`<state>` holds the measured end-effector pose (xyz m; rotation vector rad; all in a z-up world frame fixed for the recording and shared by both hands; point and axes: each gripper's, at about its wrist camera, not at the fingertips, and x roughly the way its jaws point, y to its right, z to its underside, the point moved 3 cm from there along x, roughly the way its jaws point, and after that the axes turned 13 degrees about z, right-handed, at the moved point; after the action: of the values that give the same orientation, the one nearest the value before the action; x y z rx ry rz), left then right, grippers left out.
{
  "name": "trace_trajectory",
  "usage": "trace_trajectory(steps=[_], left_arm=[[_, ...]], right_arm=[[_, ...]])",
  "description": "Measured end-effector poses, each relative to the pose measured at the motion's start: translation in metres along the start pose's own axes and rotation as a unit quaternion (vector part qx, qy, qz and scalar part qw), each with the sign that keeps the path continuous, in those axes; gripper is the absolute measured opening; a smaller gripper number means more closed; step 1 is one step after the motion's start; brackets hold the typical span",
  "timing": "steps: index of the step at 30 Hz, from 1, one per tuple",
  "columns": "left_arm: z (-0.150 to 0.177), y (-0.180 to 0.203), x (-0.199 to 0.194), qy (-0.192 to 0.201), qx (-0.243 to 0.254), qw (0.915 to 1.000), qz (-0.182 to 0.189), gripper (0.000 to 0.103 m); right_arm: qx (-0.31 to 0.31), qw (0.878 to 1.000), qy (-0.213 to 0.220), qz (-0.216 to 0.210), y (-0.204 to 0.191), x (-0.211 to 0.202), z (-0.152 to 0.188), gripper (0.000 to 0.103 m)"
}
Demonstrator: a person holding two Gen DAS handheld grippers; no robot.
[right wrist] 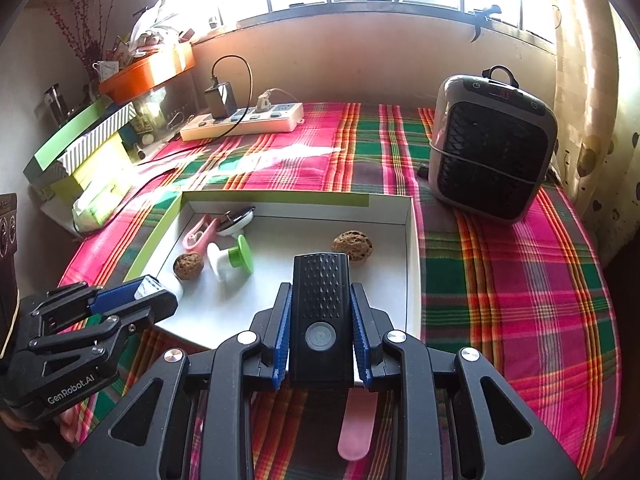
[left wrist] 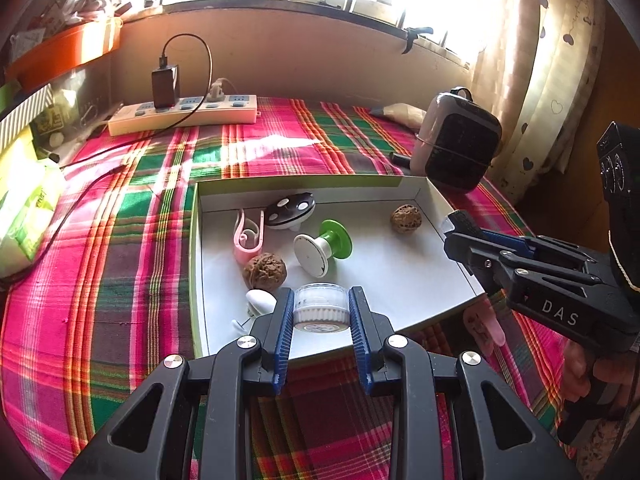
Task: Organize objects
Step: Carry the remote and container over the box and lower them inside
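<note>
My left gripper (left wrist: pixel 321 304) is shut on a small clear round jar (left wrist: pixel 320 307), held over the front of the white box (left wrist: pixel 448 276). My right gripper (right wrist: pixel 320 300) is shut on a black textured remote-like device (right wrist: pixel 321 312), held over the box's front edge (right wrist: pixel 414 264). In the box lie two walnuts (left wrist: pixel 265 271) (left wrist: pixel 406 219), a green and white spool (left wrist: pixel 324 246), a pink clip (left wrist: pixel 249 236), a black and white mushroom-shaped item (left wrist: pixel 290 210) and a small white piece (left wrist: pixel 261 300). The right gripper shows at the right of the left wrist view (left wrist: pixel 460 236).
The table has a red and green plaid cloth (right wrist: pixel 520 280). A small heater (right wrist: pixel 492 148) stands at the back right. A power strip with a charger (right wrist: pixel 244 120) lies at the back. Boxes and a tissue pack (right wrist: pixel 92 168) are stacked on the left. A pink flat item (right wrist: pixel 356 428) lies under the right gripper.
</note>
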<state>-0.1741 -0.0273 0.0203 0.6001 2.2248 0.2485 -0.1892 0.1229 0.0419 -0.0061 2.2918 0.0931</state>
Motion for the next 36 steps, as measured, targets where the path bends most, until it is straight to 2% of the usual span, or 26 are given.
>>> trace_trajectory(steps=[17,36], left_arm=[[-0.007,-0.012,0.026,-0.017,-0.010,0.9998,-0.007,0.026],[-0.010,-0.007,0.038,-0.032,0.009,0.9991,-0.025,0.026]], right_arm=[[0.002,0.999,-0.048,-0.003,0.003,0.046,-0.009,0.028],[-0.018,0.998,-0.054,0.023,0.001,0.060,-0.007,0.028]])
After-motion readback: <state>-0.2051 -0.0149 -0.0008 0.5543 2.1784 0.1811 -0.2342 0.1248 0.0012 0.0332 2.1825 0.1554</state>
